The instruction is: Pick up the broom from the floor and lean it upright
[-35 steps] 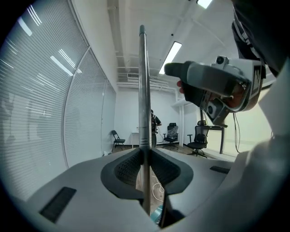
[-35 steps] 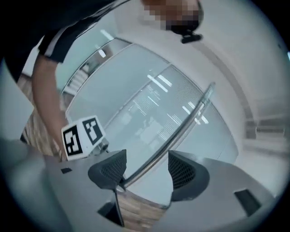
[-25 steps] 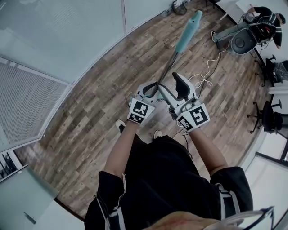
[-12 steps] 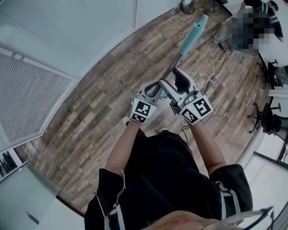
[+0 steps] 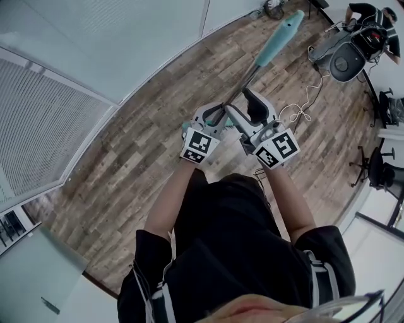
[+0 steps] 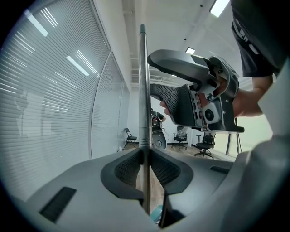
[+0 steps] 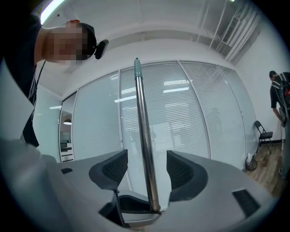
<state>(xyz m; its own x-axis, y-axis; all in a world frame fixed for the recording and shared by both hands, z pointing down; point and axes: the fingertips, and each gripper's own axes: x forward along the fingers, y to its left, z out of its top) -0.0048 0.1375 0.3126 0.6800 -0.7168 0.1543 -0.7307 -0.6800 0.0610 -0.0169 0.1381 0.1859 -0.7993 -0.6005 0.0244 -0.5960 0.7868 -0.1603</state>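
The broom has a teal head [image 5: 282, 35] low over the wooden floor far ahead, and its metal pole [image 5: 243, 85] slopes back up to my hands. In the left gripper view the pole [image 6: 143, 90] runs upright between the pads, and my left gripper [image 6: 144, 158] is shut on it. From above, that gripper [image 5: 211, 120] sits left of the right gripper [image 5: 255, 117]. In the right gripper view the pole [image 7: 144, 131], with its teal end cap [image 7: 136, 63], stands between the jaws of my right gripper [image 7: 146, 167], which is open with a gap on each side.
Glass walls with blinds [image 5: 95, 57] run along the left. A white cable [image 5: 297, 113] lies on the floor ahead. A person [image 5: 372, 19] stands beside a black round machine [image 5: 347, 63] at the far right. Office chairs [image 5: 379, 164] line the right side.
Both grippers and the broom have travelled forward across the floor together, and the teal head sits further up and right in the head view. The left grip is unchanged.
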